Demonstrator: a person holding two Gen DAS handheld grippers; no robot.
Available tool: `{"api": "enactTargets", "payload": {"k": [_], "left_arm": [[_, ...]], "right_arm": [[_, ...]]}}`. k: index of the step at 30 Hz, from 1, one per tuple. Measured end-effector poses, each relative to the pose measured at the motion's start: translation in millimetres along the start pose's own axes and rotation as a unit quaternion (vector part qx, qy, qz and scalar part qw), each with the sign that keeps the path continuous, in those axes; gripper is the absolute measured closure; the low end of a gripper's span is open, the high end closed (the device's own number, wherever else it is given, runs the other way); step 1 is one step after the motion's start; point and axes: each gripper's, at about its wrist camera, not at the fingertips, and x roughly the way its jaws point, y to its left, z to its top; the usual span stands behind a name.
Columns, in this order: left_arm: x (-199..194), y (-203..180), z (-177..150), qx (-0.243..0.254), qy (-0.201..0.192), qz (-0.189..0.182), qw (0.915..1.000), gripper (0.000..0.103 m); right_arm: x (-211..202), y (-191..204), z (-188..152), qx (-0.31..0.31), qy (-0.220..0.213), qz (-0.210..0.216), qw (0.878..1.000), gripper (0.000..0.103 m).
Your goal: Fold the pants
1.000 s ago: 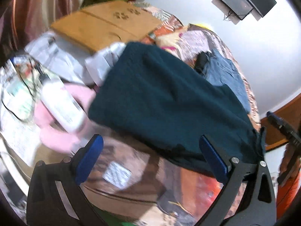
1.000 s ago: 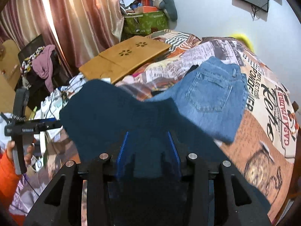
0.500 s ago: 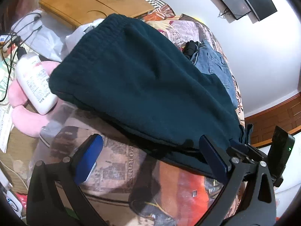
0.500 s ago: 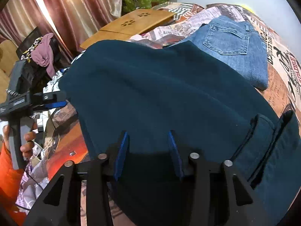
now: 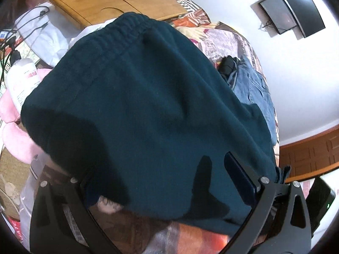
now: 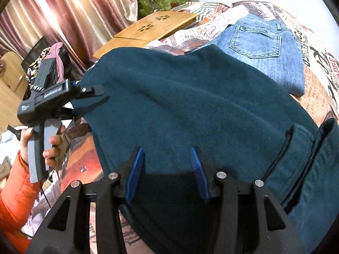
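dark teal pants (image 5: 152, 105) spread over a printed bedspread (image 6: 317, 67), filling most of both wrist views, elastic waistband (image 5: 120, 31) at the far end near a wooden lap table (image 5: 110, 2). left gripper (image 5: 169, 182) low over the near edge of the fabric, blue pads wide apart; right-side pad (image 5: 239, 177) lying on top of the cloth, left-side pad mostly hidden under the hem, so spread and straddling the edge, not pinching. from the right wrist view, same left gripper (image 6: 84, 97) seen side-on at the pants' far left corner, held by a hand (image 6: 50, 144) in an orange sleeve (image 6: 14, 201); whether cloth sits between its tips from there: cannot tell. right gripper (image 6: 167, 169) at the near edge of the pants, blue pads (image 6: 133, 175) parted with teal fabric lying between and beyond them, not pressed together, no visible pinch. folded cuff ends of the pants (image 6: 307, 158) stacked to the right of that gripper. folded blue jeans (image 6: 260, 42) beyond the teal pants on the bedspread, partly overlapped by them. white lotion bottle (image 5: 21, 82) and pink soft item (image 5: 12, 131) off to the left of the pants, with cables (image 5: 27, 25) and white bags (image 5: 48, 40) near the lap table. striped curtains (image 6: 70, 14) behind, wall-mounted screen (image 5: 296, 8) up on the white wall.
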Motion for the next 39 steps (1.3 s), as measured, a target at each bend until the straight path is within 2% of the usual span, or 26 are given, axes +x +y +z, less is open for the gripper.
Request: {"api": "enactTargets", "payload": {"k": [2, 4, 7, 8, 11, 16, 19, 22, 28, 33, 39], "left_arm": [[0, -1, 4, -0.007, -0.008, 0.007, 0.9999, 0.002], [0, -6, 6, -0.005, -0.027, 0.042, 0.9987, 0.02], [1, -17, 7, 0.031, -0.052, 0.083, 0.9947, 0.033], [1, -20, 6, 0.038, -0.056, 0.09, 0.9936, 0.034], [-1, -23, 6, 0.055, -0.063, 0.1, 0.9915, 0.043], [-15, -18, 10, 0.068, -0.053, 0.079, 0.9931, 0.061], [-28, -26, 6, 0.1, -0.059, 0.085, 0.9895, 0.066], [-45, -44, 0, 0.142, -0.085, 0.098, 0.9814, 0.068], [-79, -77, -1, 0.18, -0.124, 0.083, 0.9722, 0.07], [-106, -110, -5, 0.208, -0.155, 0.063, 0.9638, 0.07], [-132, -153, -13, 0.249, -0.19, 0.042, 0.9486, 0.07]], "right_arm": [[-1, 0, -1, 0.001, -0.001, 0.001, 1.0, 0.059], [-1, 0, -2, 0.002, -0.002, 0.003, 1.0, 0.059], [-2, 0, -3, 0.003, -0.002, 0.004, 1.0, 0.059], [-3, 0, -3, 0.003, -0.002, 0.004, 1.0, 0.059], [-3, 0, -3, 0.004, -0.003, 0.005, 1.0, 0.059], [-4, -1, -3, 0.009, -0.004, 0.008, 1.0, 0.059], [-6, -1, -4, 0.013, -0.006, 0.007, 1.0, 0.06], [-9, -1, -5, 0.016, -0.007, 0.007, 1.0, 0.06], [-20, -1, -8, 0.028, -0.014, 0.012, 0.999, 0.06], [-58, 1, -4, 0.026, -0.065, 0.017, 0.997, 0.06], [-117, -22, -6, 0.047, -0.136, -0.017, 0.99, 0.06]]}}
